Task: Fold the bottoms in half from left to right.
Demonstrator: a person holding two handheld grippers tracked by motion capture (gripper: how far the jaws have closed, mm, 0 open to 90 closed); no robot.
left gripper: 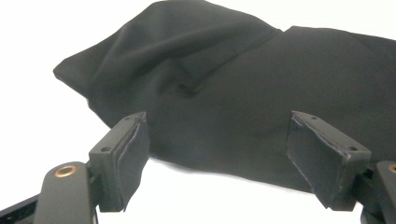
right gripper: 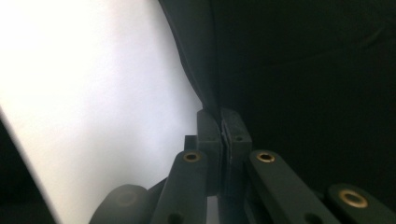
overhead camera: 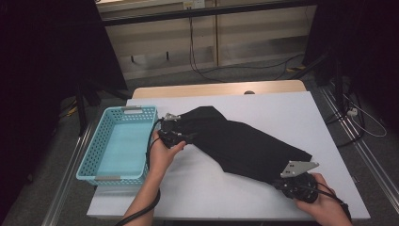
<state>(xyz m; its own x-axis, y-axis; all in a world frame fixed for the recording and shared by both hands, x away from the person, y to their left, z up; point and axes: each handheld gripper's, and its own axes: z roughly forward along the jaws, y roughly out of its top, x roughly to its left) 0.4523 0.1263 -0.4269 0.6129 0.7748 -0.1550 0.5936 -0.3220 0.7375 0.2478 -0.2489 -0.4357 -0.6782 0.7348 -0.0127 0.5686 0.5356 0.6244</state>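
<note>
Black garment (overhead camera: 235,141) lay on the white counter (overhead camera: 329,117); right tongs (right gripper: 223,122) pinched its near-right edge, left tongs (left gripper: 217,161) gaped at its left end

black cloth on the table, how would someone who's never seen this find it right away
Start at the white table and the light blue basket at its left edge. Right of the basket, the black cloth lies slantwise toward the near right corner. It is the table's one dark, soft thing.
</note>
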